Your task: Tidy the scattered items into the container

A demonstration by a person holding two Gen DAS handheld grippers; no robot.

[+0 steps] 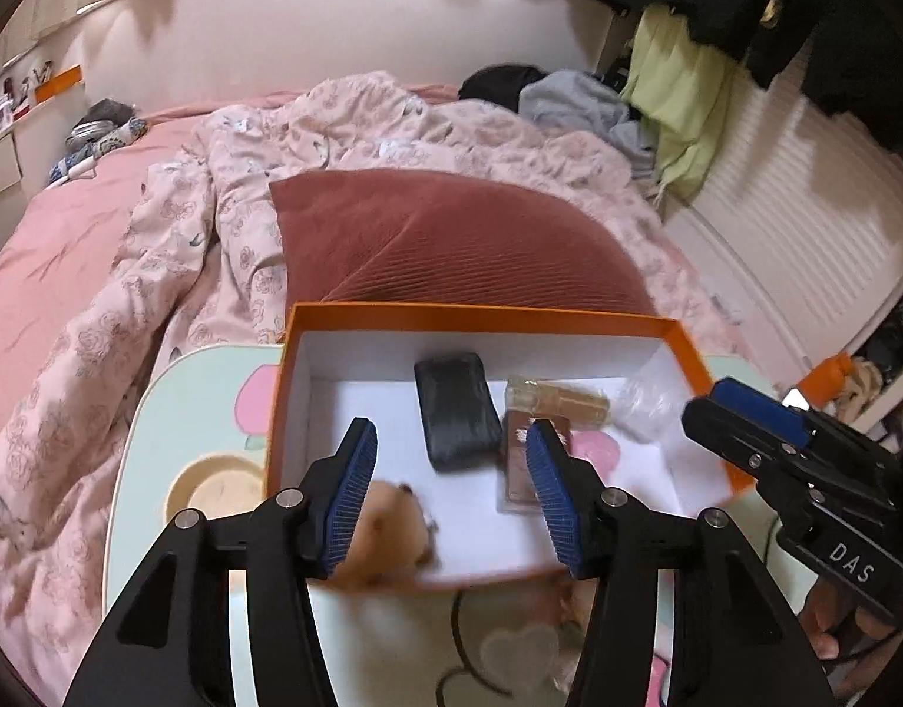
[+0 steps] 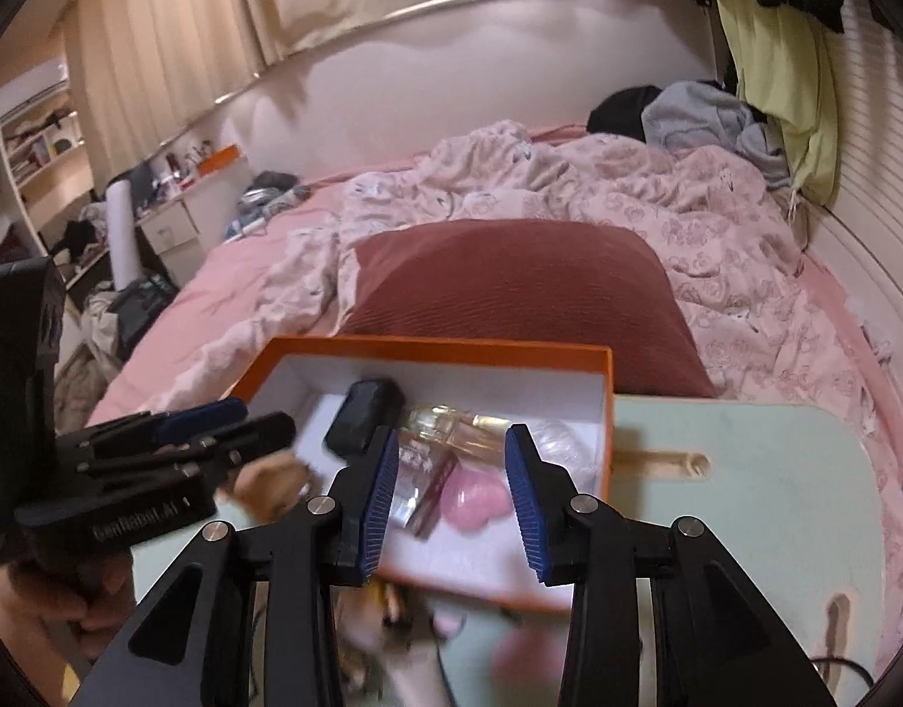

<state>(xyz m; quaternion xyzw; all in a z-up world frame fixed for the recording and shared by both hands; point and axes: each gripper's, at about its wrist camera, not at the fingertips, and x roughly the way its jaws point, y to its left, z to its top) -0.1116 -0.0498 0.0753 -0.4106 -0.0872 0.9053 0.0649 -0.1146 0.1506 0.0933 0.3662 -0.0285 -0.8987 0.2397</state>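
Risking bounce-out: plush toy [image 1: 386, 530] drops blurred at orange box [image 1: 480, 313] near wall; both tongs, left [image 1: 451, 495] and right [image 2: 451, 501], released, empty.

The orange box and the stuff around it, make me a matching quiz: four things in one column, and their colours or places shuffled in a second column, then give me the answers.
Things:
1. box
2. case
3. cushion
4. plush toy

Colours and places:
A. dark red, on the bed behind the box
B. black, lying on the box floor
C. tan and blurred, at the box's near edge beside the left gripper
D. orange outside, white inside, standing on the small table

Pairs: 1-D, 2-B, 3-A, 4-C
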